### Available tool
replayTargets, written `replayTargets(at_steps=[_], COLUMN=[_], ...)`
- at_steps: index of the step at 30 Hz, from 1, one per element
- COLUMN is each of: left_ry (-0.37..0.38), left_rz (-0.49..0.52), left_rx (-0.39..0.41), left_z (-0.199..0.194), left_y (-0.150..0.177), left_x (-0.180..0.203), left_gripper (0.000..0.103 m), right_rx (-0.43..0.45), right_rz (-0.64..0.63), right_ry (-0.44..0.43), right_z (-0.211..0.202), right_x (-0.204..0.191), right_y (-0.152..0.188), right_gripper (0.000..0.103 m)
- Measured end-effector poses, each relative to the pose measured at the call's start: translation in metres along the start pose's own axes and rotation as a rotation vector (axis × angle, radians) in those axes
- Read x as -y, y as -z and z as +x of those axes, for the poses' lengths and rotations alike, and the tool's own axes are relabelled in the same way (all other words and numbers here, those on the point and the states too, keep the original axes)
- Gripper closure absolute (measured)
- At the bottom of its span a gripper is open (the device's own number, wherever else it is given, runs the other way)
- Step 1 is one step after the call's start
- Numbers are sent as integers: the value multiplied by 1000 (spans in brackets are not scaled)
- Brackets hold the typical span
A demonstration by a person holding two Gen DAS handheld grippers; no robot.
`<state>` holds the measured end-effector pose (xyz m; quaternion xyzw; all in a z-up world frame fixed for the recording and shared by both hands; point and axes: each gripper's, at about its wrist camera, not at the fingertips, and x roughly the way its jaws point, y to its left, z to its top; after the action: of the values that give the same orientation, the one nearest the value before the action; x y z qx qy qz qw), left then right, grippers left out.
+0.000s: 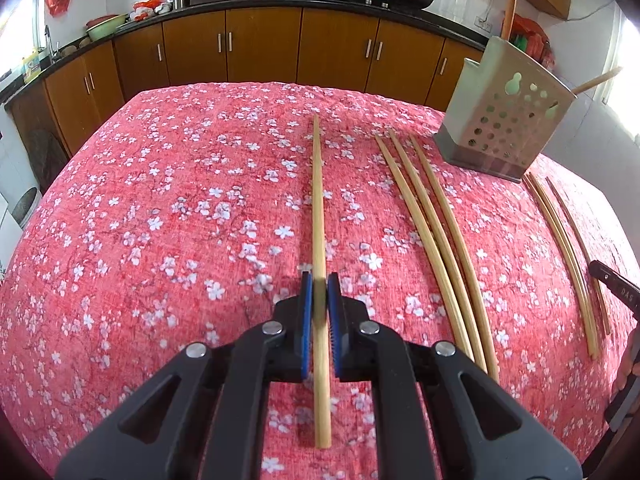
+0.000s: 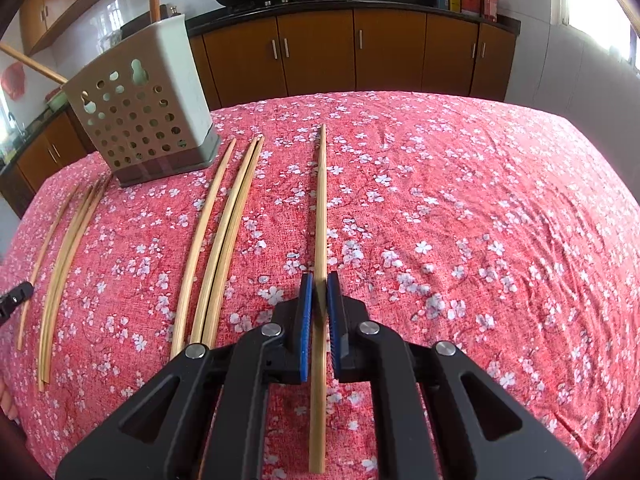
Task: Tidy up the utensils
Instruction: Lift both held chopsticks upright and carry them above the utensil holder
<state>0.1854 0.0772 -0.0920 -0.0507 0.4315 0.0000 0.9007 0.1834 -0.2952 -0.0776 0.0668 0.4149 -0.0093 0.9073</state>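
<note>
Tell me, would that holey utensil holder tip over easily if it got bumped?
Possibly. The utensil holder stands tall on a soft tablecloth, and a long stick leans out of it to one side. It looks like light plastic, though its darker base may steady it.

I'm seeing a red tablecloth point(image 1: 160, 200) patterned with white blossoms, pale tan chopsticks point(image 1: 424, 216), a grey-green holder point(image 1: 500, 120) and blue pads point(image 1: 306, 312)

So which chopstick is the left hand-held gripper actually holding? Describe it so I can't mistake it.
On the red flowered tablecloth, look left of the perforated utensil holder and the three loose chopsticks beside it. The held chopstick lies alone, further left. It is the only one there clamped between the blue pads of the left hand-held gripper.
</note>
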Motion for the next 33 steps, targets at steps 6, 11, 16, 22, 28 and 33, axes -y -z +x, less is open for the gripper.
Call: replayTargets(at_steps=[6,11,16,22,28,33], left_ry=[-6,5,17,42,53,90], left_rz=[23,15,21,1,8,48], left_rx=[-3,70,189,336,382,414], left_z=[-3,-28,-65,-111,-127,-144], left_y=[2,-5,-25,-54,-73,-85], left_x=[2,0,7,14,18,33], left_gripper=[95,95,95,95,95,95], right_rx=[11,105,209,318,345,382], right_rz=[12,20,24,32,20,21], right_ry=[-13,-31,-51,-86,-95,-143], right_z=[-10,-46,-82,-112,-117,-132], right_x=[5,10,8,3,-1,-5], right_y=[1,-9,-24,-40,-48,-60], right_gripper=[95,95,95,95,95,95])
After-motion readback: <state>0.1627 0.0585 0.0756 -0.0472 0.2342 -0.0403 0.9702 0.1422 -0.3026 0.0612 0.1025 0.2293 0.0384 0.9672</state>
